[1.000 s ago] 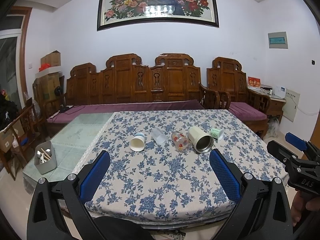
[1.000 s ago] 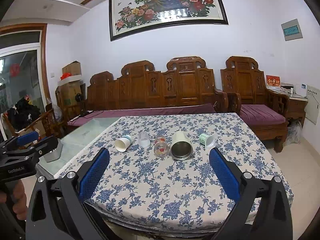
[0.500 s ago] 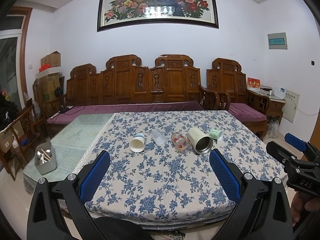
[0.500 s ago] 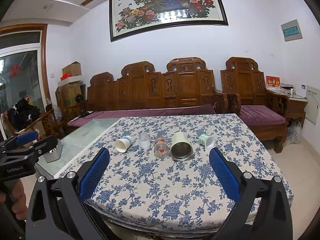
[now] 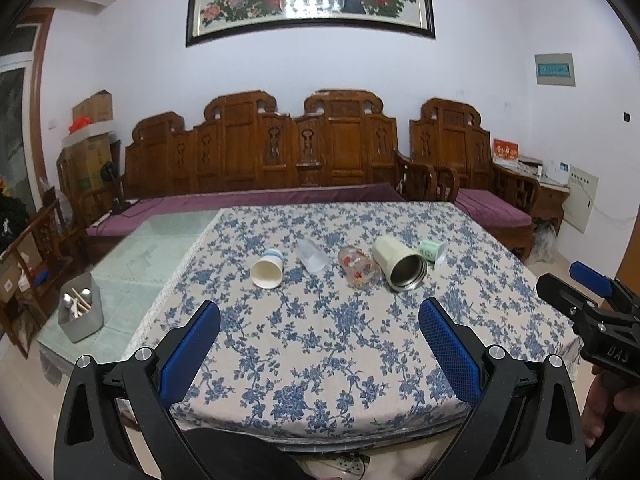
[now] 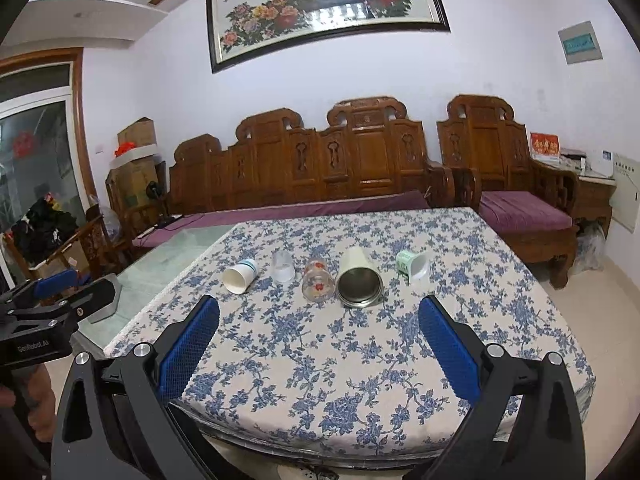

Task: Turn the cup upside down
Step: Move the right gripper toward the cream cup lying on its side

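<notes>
Both grippers have edged slightly closer to the surface (image 5: 320,360) since the earlier frames; the five cups have not shifted. On the blue-flowered tablecloth, all five lie on their sides in a row across the middle, well short of the near edge: a white paper cup with a blue band (image 5: 267,269) (image 6: 239,275) toward the left edge, then a clear plastic cup (image 5: 312,256) (image 6: 283,267), a clear glass with red flower print (image 5: 359,268) (image 6: 318,281), a cream metal-lined tumbler (image 5: 398,262) (image 6: 359,278) and a small green-printed cup (image 5: 432,252) (image 6: 413,265) toward the right edge. The glass and tumbler lie very close; contact cannot be judged. The left gripper (image 5: 320,326) hovers off the near edge, jaws spread wide, holding nothing. The right gripper (image 6: 319,324) hovers likewise, jaws wide apart and empty. Each gripper's body is cut off by the lower frame. The hands are mostly out of view.
</notes>
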Demonstrator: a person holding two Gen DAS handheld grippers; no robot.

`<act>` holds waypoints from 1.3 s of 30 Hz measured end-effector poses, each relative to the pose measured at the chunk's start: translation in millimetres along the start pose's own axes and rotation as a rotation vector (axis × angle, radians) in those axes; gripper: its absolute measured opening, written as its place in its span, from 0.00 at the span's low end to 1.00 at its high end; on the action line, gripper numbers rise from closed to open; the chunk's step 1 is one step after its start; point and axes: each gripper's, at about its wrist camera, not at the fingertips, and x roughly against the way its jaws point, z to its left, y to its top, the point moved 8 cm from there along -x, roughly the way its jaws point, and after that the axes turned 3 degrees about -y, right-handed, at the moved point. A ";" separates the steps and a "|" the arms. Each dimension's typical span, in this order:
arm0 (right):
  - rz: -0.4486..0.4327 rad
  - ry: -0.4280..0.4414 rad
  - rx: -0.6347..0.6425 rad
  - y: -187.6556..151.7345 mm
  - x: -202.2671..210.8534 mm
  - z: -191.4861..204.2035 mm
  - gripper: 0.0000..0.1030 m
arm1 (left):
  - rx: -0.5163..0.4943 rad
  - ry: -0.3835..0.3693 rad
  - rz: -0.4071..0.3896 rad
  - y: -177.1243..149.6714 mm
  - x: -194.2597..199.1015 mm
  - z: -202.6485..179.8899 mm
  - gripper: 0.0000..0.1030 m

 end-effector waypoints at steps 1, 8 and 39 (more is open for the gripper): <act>0.005 -0.004 -0.002 -2.0 -5.2 -3.1 0.97 | -0.003 -0.002 0.013 -2.1 -6.4 0.1 0.93; 0.076 -0.021 -0.017 -11.7 -51.9 -28.5 0.97 | -0.010 -0.017 0.100 -9.1 -51.8 2.4 0.93; 0.458 -0.030 0.156 23.6 -329.9 -56.6 0.96 | -0.050 -0.156 0.409 -44.1 -248.0 -4.4 0.93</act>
